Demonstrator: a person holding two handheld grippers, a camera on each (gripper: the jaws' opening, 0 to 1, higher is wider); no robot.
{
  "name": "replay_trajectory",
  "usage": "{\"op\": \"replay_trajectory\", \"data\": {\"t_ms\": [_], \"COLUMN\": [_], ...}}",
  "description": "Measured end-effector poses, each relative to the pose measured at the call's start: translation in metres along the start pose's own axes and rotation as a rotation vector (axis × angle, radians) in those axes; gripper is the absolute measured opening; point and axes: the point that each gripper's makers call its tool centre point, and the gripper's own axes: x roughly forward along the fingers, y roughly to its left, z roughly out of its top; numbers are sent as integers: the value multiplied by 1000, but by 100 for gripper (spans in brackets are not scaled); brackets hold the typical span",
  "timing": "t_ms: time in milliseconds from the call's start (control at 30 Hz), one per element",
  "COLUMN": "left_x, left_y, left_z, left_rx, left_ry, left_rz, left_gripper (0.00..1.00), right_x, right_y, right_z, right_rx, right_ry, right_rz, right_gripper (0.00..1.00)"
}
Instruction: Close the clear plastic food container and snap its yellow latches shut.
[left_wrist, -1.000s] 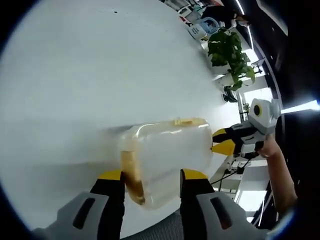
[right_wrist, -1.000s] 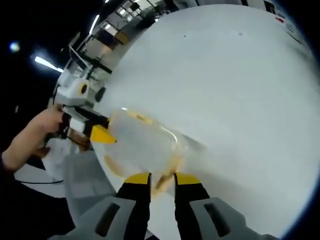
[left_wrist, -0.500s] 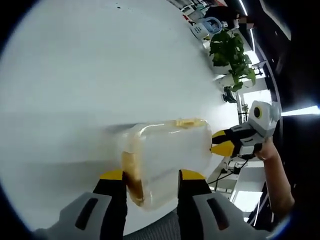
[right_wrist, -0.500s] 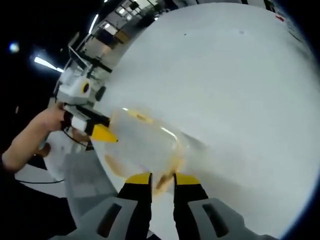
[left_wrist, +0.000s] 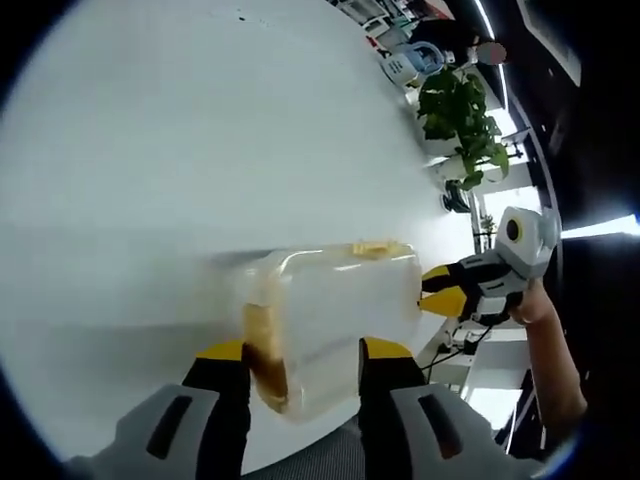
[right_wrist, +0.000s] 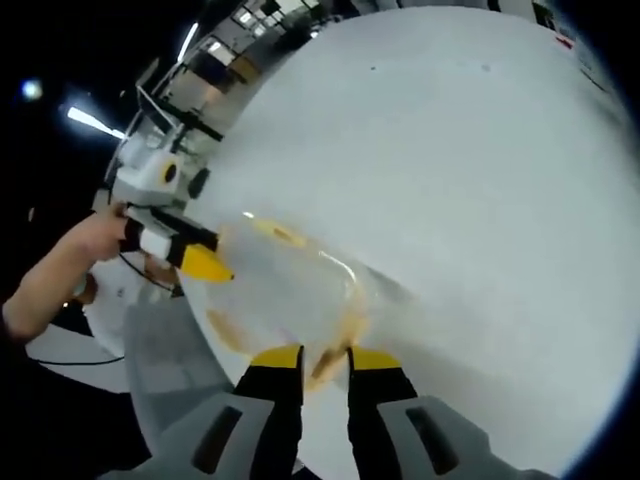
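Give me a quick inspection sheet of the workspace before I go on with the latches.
Surface: white table, bare apart from the job's thing.
Job's things: clear plastic food container near the table edge; one yellow latch on its far side, another at the end by the left gripper. Whether they are snapped, cannot tell.
Clutter: nothing seen on the table.
Grippers: left gripper straddles one end of the container, jaws apart; right gripper at the opposite end, jaws narrowly apart around a latch.
Cables: dark cables on the floor beyond the table.
Surroundings: potted plant, ceiling lights.
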Motion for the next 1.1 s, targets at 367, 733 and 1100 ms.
{"op": "replay_trajectory", "data": {"t_ms": [367, 733, 1100], "left_x": [-6, -30, -36], "left_y": [4, 5, -26], "left_z": [7, 17, 27], "left_rx": [22, 24, 148], "left_ry": [-34, -69, -54], "left_rz": [-1, 3, 17], "left_gripper": [49, 52, 46], "right_x": [-2, -22, -15], "right_y": [2, 12, 36], "right_z": [6, 26, 40], "right_rx": [12, -24, -138], "right_ry": [-46, -137, -113], "right_rz": [3, 13, 15], "right_gripper": [13, 19, 19]}}
